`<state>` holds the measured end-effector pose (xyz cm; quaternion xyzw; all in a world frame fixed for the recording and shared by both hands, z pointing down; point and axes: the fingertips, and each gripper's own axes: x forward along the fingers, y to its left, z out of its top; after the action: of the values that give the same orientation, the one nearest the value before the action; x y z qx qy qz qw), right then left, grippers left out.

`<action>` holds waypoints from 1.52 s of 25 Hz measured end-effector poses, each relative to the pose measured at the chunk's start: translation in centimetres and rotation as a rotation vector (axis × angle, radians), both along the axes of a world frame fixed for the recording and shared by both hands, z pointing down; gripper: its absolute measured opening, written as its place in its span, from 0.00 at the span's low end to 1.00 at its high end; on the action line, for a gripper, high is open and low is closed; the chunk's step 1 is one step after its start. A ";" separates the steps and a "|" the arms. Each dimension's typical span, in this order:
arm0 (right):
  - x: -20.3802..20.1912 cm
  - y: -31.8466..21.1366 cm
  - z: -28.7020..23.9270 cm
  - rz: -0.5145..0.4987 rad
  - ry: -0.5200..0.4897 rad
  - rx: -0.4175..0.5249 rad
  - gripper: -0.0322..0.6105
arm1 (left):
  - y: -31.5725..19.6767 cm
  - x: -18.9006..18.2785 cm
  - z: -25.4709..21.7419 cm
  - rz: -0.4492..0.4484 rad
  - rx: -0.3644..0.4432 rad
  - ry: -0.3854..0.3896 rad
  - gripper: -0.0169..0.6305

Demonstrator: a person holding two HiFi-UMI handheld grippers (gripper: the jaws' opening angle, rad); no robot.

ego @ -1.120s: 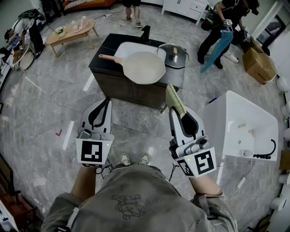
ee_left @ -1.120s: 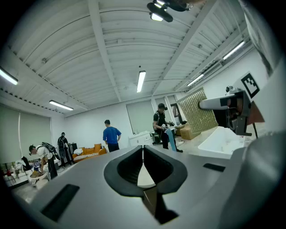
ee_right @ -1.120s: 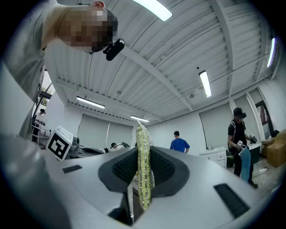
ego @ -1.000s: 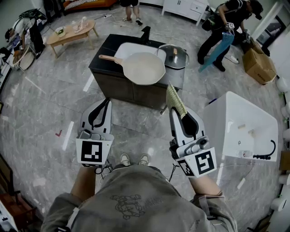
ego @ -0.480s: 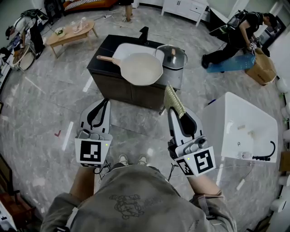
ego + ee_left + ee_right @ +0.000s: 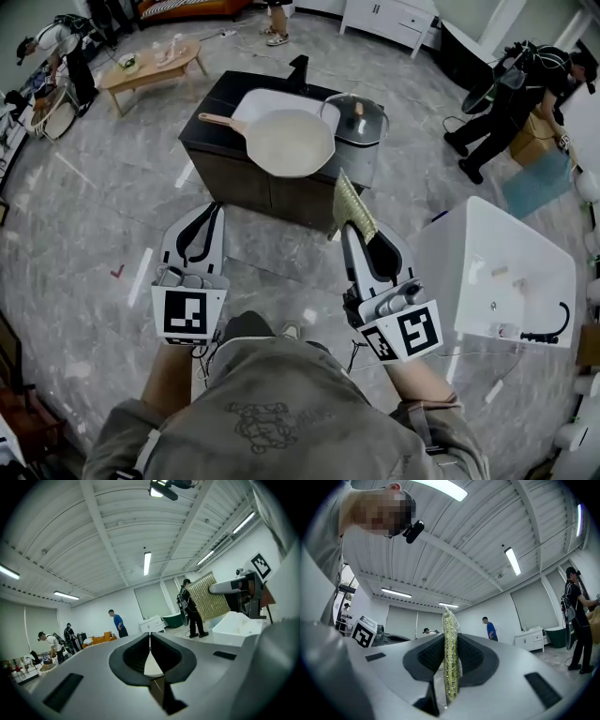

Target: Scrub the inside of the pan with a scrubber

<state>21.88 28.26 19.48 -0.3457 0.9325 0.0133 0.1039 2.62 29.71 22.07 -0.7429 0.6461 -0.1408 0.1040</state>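
A cream pan [image 6: 289,142] with a wooden handle rests over the white sink basin [image 6: 253,100] of a dark counter, some way ahead of me. My right gripper [image 6: 349,222] is shut on a flat yellow-green scrubber [image 6: 352,206], which sticks out past the jaws towards the counter; the right gripper view shows the scrubber [image 6: 449,653] edge-on between the pads. My left gripper [image 6: 213,212] is shut with nothing in it, its jaws [image 6: 150,637] meeting along one line. Both grippers hang over the floor, short of the counter.
A pot with a glass lid [image 6: 357,118] stands right of the pan, a black tap [image 6: 300,67] behind the basin. A white tub [image 6: 497,272] stands at my right. A low wooden table [image 6: 150,62] is at the back left. Several people move around the room's edges.
The counter and pan have drifted slightly left and my right gripper with the scrubber has shifted a little left. The person at the back right moved further right; the blue item now lies on the floor.
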 end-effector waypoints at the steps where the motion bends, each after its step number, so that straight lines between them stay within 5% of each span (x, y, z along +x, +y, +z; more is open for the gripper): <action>1: 0.1 -0.1 0.1 -0.002 -0.001 0.000 0.17 | 0.0 -0.1 0.0 -0.004 0.005 -0.008 0.06; 15: -1.7 -3.4 1.1 -0.002 0.000 0.002 0.17 | -2.6 -2.0 0.9 -0.011 0.017 -0.038 0.06; 38: -12.4 -20.1 2.5 0.073 0.046 -0.071 0.17 | -20.2 -13.1 2.8 0.045 -0.071 -0.041 0.06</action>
<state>9.43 8.14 21.99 -0.3827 0.9212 -0.0079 0.0694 -10.47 9.55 24.84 -0.7573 0.6218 -0.1764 0.0937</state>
